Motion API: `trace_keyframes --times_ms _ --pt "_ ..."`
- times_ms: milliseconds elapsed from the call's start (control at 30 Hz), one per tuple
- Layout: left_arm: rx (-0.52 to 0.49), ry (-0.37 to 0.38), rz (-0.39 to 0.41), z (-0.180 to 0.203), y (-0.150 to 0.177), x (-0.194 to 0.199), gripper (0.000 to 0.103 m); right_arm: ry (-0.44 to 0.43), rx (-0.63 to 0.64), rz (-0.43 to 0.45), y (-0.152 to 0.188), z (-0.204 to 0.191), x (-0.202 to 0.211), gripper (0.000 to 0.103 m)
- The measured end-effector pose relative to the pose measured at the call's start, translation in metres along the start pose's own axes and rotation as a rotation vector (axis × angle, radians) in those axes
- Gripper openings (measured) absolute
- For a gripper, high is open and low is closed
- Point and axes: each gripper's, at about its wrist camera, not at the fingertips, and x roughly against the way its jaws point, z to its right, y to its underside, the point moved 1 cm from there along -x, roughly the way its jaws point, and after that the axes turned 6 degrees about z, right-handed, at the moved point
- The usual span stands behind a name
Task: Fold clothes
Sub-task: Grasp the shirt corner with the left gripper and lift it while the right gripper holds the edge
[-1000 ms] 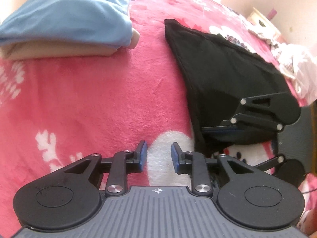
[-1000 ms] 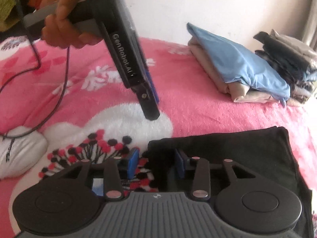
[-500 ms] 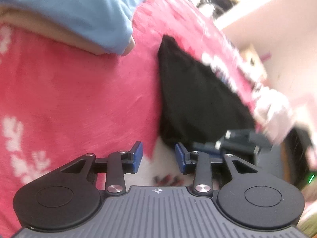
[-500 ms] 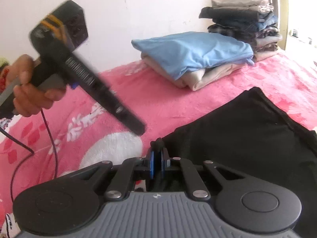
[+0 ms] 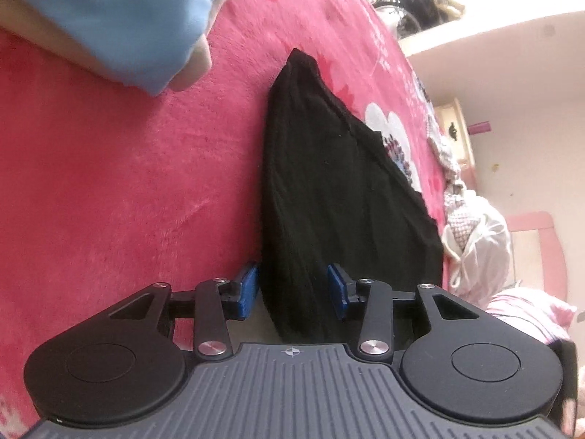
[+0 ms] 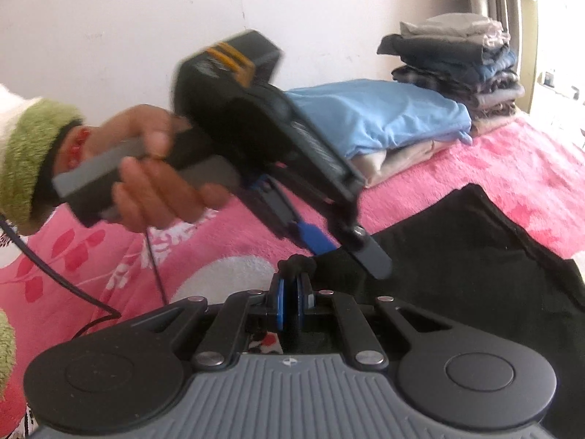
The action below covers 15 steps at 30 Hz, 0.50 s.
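Observation:
A black garment (image 5: 329,183) lies folded on the pink bed blanket (image 5: 128,183). My left gripper (image 5: 292,289) is open, its blue pads on either side of the garment's near edge. In the right wrist view the black garment (image 6: 457,256) spreads to the right, and my right gripper (image 6: 290,301) is shut on its bunched corner. The left gripper (image 6: 340,245), held in a hand, reaches down to the same edge just beyond my right fingertips.
A folded blue garment on a beige one (image 6: 384,117) sits by the wall, with a taller stack of folded clothes (image 6: 457,62) behind it. The blue pile (image 5: 109,18) is left of the black garment. White bags and clutter (image 5: 475,241) lie at the bed's far side.
My left gripper has moved right and down until its open jaws straddle the black garment's edge. My right gripper closed on the garment's corner and has stayed shut.

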Motion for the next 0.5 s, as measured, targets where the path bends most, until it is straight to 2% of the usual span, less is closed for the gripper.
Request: trace_keyframes --times_ms 267,500 --pt "0.005 0.002 0.007 0.004 -0.031 -0.030 0.040 -0.014 -0.010 0.016 -0.003 0.001 0.006 0.007" --pt "0.003 -0.007 0.059 0.010 -0.065 -0.050 0.040 -0.027 -0.028 0.026 -0.004 0.003 0.008 0.007"
